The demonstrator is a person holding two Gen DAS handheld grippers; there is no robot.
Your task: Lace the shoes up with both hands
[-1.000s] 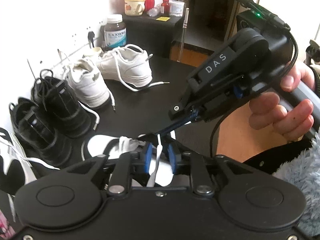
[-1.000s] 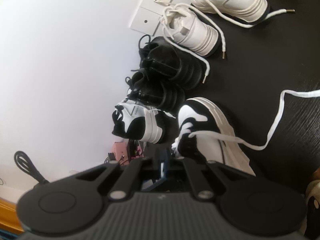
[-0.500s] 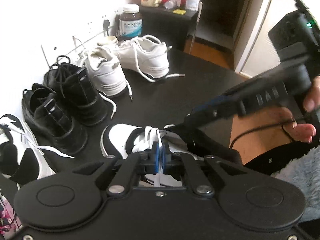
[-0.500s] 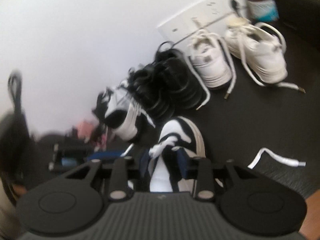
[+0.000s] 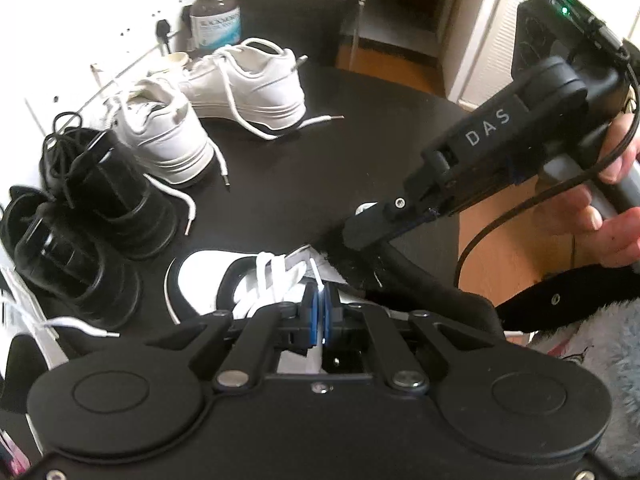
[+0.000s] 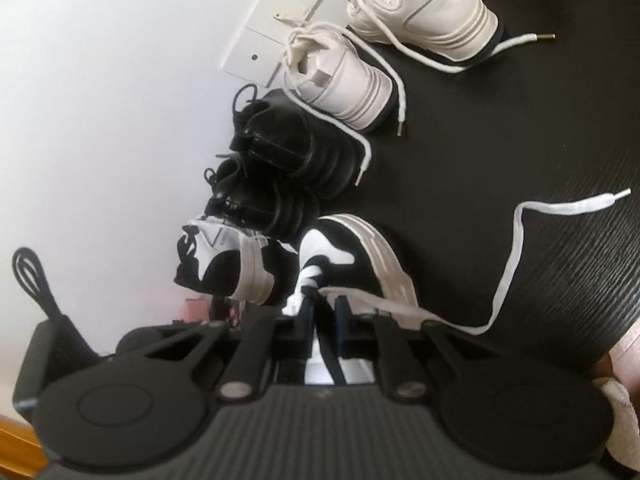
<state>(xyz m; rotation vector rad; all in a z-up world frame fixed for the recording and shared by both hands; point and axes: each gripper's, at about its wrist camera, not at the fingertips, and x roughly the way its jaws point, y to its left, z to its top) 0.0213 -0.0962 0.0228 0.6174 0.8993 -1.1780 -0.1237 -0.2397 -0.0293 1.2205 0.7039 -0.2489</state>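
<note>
Left wrist view, left to right: two black boots (image 5: 80, 216) are standing on the dark table (image 5: 304, 168) well to the left of the jaws, with two white sneakers (image 5: 224, 92) beyond them near the wall and a supplement bottle (image 5: 216, 20) farther back. Directly ahead of the jaws the black-and-white sneaker (image 5: 224, 280) is lying on the table with its toe pointing away to the left. The left gripper (image 5: 319, 312) is pressing its blue pads (image 5: 309, 316) together on a white lace (image 5: 318, 280) that is rising from the shoe's eyelets into the jaws. To the right of the jaws the right gripper (image 5: 360, 236), marked DAS, is reaching down toward the shoe's collar while the person's right hand (image 5: 600, 216) is gripping its handle. Right wrist view, left to right: a second black-and-white sneaker (image 6: 224, 268) is sitting to the left of the jaws, against the wall; the worked sneaker is lying straight ahead of and under the jaws, which are standing slightly apart around the tongue area, gripping nothing that can be made out. A loose lace end (image 6: 516, 248) is trailing from the shoe past the right jaw and across the table to the right.
</note>
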